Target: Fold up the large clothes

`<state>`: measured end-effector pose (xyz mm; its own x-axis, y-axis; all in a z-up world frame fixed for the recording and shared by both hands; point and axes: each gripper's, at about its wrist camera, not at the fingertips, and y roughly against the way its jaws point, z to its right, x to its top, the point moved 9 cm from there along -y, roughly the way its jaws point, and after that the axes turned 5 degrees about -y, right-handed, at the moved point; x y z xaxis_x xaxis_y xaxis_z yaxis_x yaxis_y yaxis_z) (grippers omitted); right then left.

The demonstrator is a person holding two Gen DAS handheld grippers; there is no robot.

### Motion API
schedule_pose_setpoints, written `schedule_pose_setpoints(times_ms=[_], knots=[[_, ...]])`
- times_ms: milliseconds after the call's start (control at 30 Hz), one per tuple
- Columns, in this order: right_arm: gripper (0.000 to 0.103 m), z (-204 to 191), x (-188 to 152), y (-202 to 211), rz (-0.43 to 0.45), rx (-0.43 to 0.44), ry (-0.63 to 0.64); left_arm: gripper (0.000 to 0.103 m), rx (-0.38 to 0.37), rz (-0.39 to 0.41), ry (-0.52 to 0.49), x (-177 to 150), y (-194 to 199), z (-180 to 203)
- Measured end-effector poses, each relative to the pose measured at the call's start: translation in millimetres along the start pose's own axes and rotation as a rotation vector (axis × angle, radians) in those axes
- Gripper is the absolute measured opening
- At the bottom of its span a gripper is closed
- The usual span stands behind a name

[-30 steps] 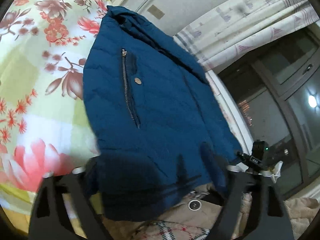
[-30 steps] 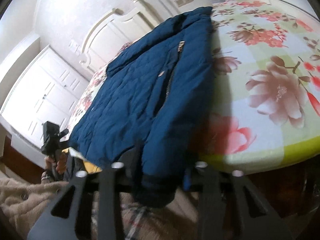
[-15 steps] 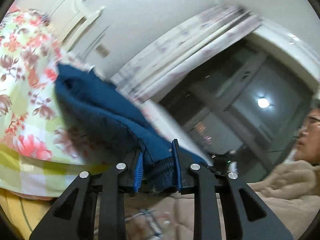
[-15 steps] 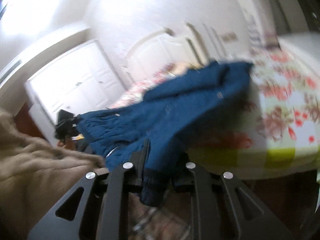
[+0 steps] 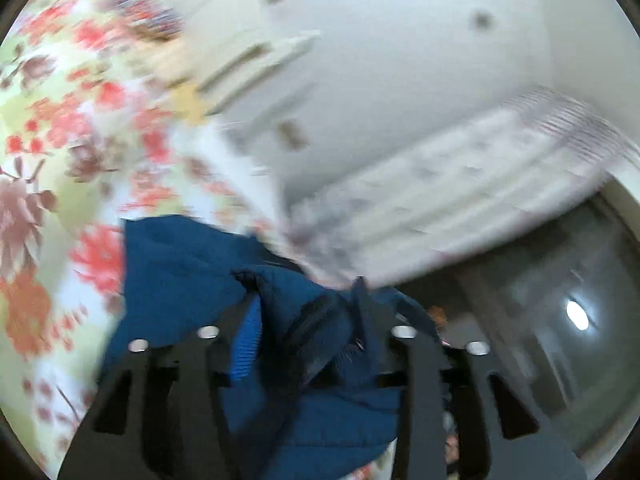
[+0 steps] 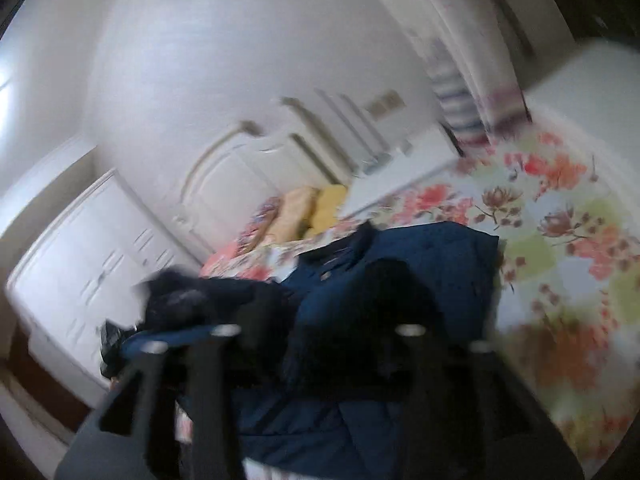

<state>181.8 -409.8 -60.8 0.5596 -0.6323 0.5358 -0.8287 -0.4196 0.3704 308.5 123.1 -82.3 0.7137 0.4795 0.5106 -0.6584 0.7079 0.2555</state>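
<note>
A dark blue padded jacket [image 5: 180,264] lies on the floral bedspread [image 5: 48,128], its lower part lifted and bunched. My left gripper [image 5: 306,320] is shut on the jacket's hem, with blue cloth filling the space between its fingers. In the right wrist view the jacket [image 6: 448,276] is doubled toward its upper part, and my right gripper [image 6: 320,332] is shut on the hem's other corner; dark cloth hides its fingertips. Both views are motion-blurred.
A white headboard [image 6: 240,176] and yellow pillows [image 6: 316,208] stand at the bed's far end. White wardrobe doors [image 6: 88,248] are at the left. Curtains [image 5: 460,184] and a dark window [image 5: 560,300] are on the right side.
Both grippers closed on the jacket's hem, lifted it, and have carried it forward over the bed toward the collar; the jacket now bunches and folds over itself.
</note>
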Motion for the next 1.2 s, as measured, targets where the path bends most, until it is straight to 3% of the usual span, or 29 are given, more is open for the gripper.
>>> schedule_pose_setpoints(times_ms=[33, 100, 167, 200, 267, 400, 567, 667, 900, 1000, 1033, 1100, 1133, 1167, 1200], knots=[[0.077, 5, 8, -2, 0.033, 0.016, -0.027, 0.099, 0.011, 0.012, 0.026, 10, -2, -8], [0.077, 18, 20, 4, 0.110, 0.040, -0.020, 0.099, 0.010, 0.074, 0.058, 29, 5, -25], [0.077, 38, 22, 2, 0.114, -0.041, 0.032, 0.099, 0.044, 0.097, 0.026, 37, 17, -38], [0.077, 53, 20, -2, 0.088, -0.099, 0.058, 0.099, 0.096, 0.099, -0.008, 40, 23, -47], [0.077, 78, 16, -14, 0.037, -0.158, 0.077, 0.099, 0.173, 0.058, -0.058, 39, 20, -64], [0.077, 112, 12, -55, -0.089, -0.237, 0.124, 0.099, 0.206, -0.121, -0.120, 14, -11, -82], [0.077, 108, 8, -96, -0.204, -0.261, 0.238, 0.099, 0.225, -0.308, -0.257, -15, -63, -79], [0.077, 101, 5, -119, -0.274, -0.258, 0.276, 0.099, 0.246, -0.381, -0.296, -21, -85, -79], [0.077, 107, 3, -140, -0.315, -0.241, 0.263, 0.099, 0.224, -0.377, -0.231, 0, -103, -92], [0.073, 109, 3, -142, -0.297, -0.227, 0.264, 0.099, 0.218, -0.391, -0.247, 1, -117, -87], [0.066, 108, 3, -142, -0.292, -0.222, 0.267, 0.098, 0.220, -0.401, -0.268, -2, -123, -84], [0.044, 102, 1, -140, -0.278, -0.196, 0.284, 0.080, 0.216, -0.414, -0.322, -8, -135, -76], [0.028, 100, 2, -137, -0.263, -0.204, 0.301, 0.058, 0.250, -0.390, -0.378, -9, -137, -71], [0.015, 91, 1, -131, -0.241, -0.203, 0.332, 0.021, 0.263, -0.373, -0.415, -8, -134, -63], [0.013, 78, 1, -122, -0.211, -0.205, 0.381, 0.018, 0.275, -0.350, -0.432, -6, -130, -56]])
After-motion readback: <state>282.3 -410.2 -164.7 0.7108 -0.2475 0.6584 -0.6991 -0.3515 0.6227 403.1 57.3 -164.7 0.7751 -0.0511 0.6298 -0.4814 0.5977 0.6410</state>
